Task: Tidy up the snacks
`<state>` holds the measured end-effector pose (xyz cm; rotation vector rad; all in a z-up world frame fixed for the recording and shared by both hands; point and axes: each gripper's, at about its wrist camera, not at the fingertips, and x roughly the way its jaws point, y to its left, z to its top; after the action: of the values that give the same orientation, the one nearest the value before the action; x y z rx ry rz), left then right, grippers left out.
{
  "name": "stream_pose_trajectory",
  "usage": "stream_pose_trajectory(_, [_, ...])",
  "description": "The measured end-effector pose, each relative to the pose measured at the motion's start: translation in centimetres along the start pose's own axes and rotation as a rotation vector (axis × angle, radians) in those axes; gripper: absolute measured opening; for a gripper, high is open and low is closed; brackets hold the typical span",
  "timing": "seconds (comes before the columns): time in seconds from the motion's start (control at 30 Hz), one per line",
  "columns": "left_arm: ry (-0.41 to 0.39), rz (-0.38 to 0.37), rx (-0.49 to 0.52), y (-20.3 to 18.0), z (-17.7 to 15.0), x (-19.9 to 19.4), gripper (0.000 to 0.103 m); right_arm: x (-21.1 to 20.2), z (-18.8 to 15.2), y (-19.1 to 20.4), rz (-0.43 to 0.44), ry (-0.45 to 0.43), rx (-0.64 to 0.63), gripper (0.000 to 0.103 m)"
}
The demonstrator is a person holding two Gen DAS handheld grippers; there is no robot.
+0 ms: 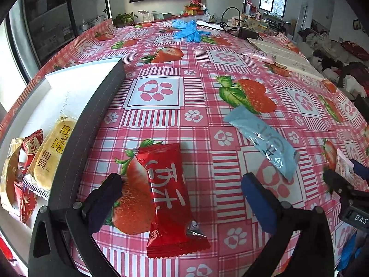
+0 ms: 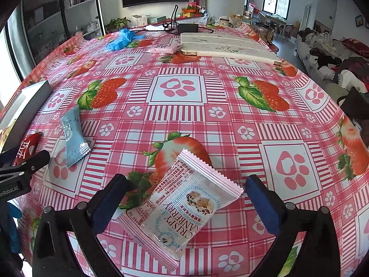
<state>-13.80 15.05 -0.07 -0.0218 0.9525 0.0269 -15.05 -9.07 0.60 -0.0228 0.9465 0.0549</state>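
The table (image 1: 198, 106) under its pink strawberry cloth filled both views, and the box (image 1: 92, 120) with the white inside sat at the left edge, a few wrapped snacks already lying in it, among them a yellow rice cracker (image 1: 49, 152). Three packets were left out on the cloth: a red one, a white one and a pale blue one (image 1: 263, 142) lying between the other two and apart from both. The step looked like a double pick-up, and to do it well each tool would need to come straight down over the middle of its packet and close across the short width, so the slippery wrapper didn't skid or fold. The left gripper (image 1: 182, 198) stood with its jaws as wide as they go, the red packet (image 1: 169, 198) lying flat between them, no pad touching it. The right gripper (image 2: 186, 203) was just as wide, straddling the white cranberry packet (image 2: 182, 205), which lay askew on the cloth with clear gaps to both pads. Nothing was held by either.
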Motion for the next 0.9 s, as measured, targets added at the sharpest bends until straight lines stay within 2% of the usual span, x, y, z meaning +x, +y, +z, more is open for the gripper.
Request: stream_pose_trajectory(0.9, [-0.005, 0.003, -0.001, 0.06, 0.09, -0.4, 0.103, -0.08, -0.18, 0.02, 0.001, -0.002, 0.0, 0.103])
